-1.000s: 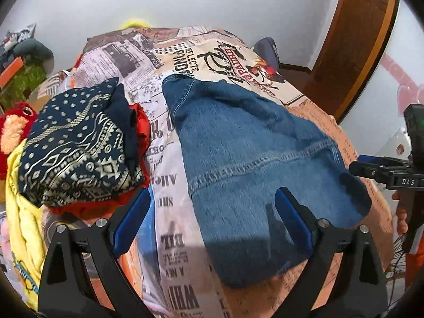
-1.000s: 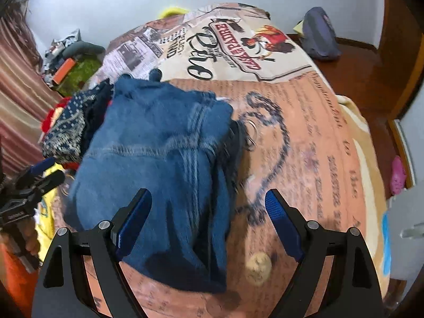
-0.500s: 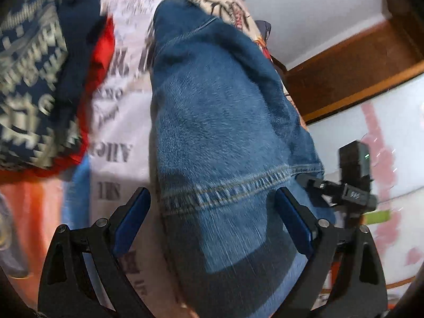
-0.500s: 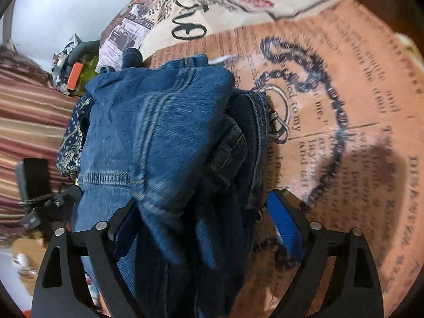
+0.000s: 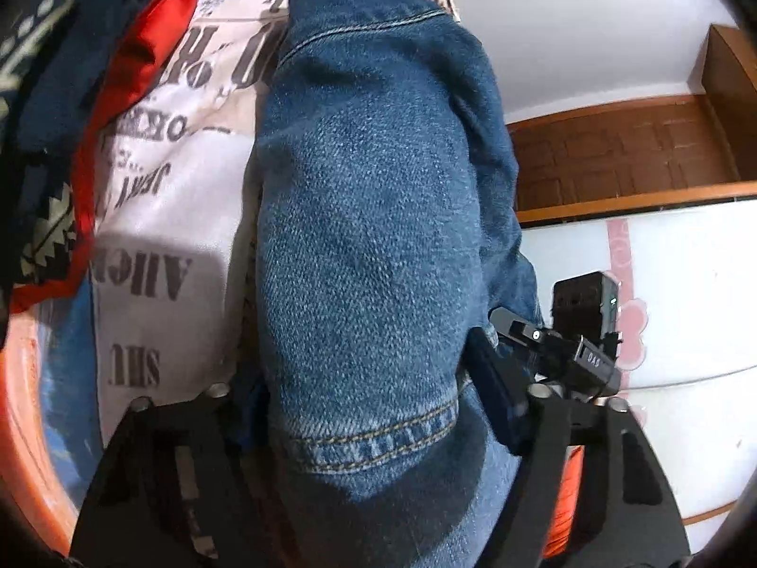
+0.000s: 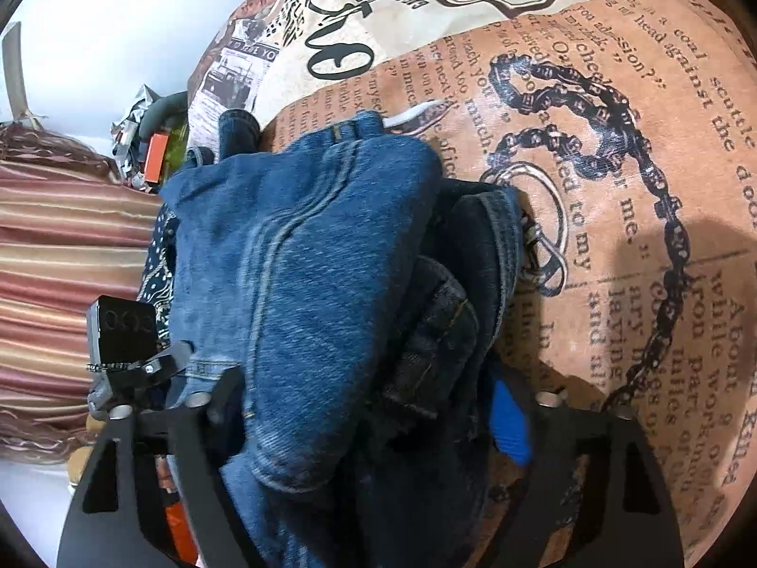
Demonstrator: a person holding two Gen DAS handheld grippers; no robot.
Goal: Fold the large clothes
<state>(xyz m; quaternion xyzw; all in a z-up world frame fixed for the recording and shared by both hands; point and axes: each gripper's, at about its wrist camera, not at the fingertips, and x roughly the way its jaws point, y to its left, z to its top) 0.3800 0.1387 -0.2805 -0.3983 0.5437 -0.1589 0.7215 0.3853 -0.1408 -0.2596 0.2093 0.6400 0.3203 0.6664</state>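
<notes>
Left wrist view shows the left gripper (image 5: 374, 421) closing on the folded jeans (image 5: 378, 217) lying on the newsprint bedspread (image 5: 165, 180), the right gripper (image 6: 374, 407) likewise closing there; judged next: lifting together.

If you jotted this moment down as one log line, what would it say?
step: grasp folded jeans | left hand-held gripper: closing around jeans | right hand-held gripper: closing around jeans | surface: printed bedspread
</notes>
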